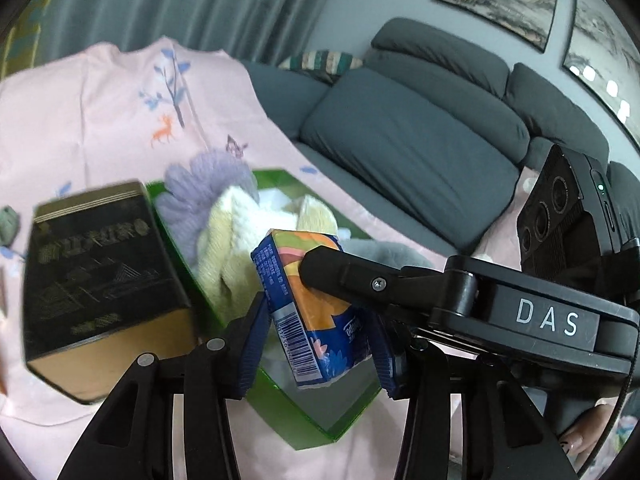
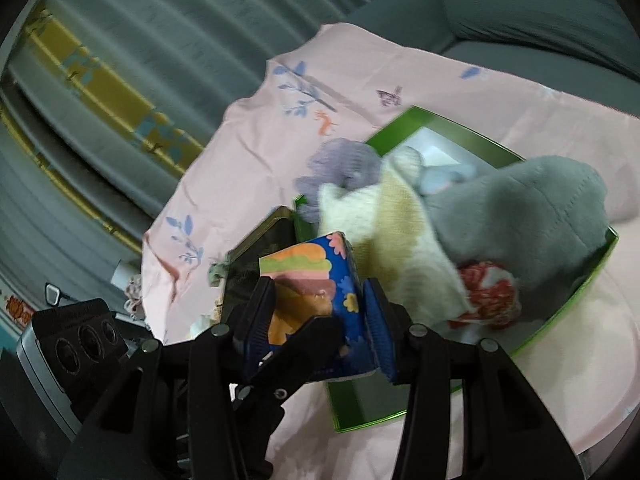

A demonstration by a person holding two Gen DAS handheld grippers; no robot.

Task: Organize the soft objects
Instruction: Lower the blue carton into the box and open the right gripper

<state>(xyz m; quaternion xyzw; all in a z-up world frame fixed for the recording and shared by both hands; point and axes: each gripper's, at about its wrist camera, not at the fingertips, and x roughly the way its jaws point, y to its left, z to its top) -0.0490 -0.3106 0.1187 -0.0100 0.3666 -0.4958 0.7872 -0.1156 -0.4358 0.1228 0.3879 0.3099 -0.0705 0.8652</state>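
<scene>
Fingers, left: blue pads clamped on lower half of tissue pack [image 1: 310, 312], one pad on each long side; left gripper [image 1: 316, 344] holding it over near end of green tray [image 1: 320, 432].
Fingers, right: blue pads pressed on same tissue pack [image 2: 316, 296], so right gripper [image 2: 316, 332] also closed on it; black finger of other gripper crossing in front in each wrist view.
Pack position: between both sets of pads, above tray's near corner, not resting on tray floor as far as visible.
Long axis: tilted, running from barcode end low near left pads up and away toward pile in tray.
Nearer hand: neither; both in contact, a shared grip. Judged a handover or a two-handed placing; which of these, cannot tell.
Tray contents: purple knit piece [image 1: 208, 188] at far end, cream knit cloth [image 1: 240, 236] in middle, grey plush item [image 2: 532, 208] draped over right wall, red-patterned cloth [image 2: 488, 296] beneath it.
Free space: bare tray floor at near end, directly under pack; likely drop spot.
Beside tray: dark tin box [image 1: 100, 272] just outside tray's left wall, on pink sheet [image 1: 80, 120].
Risk: pack soft, may crumple or twist under two opposed grips.
</scene>
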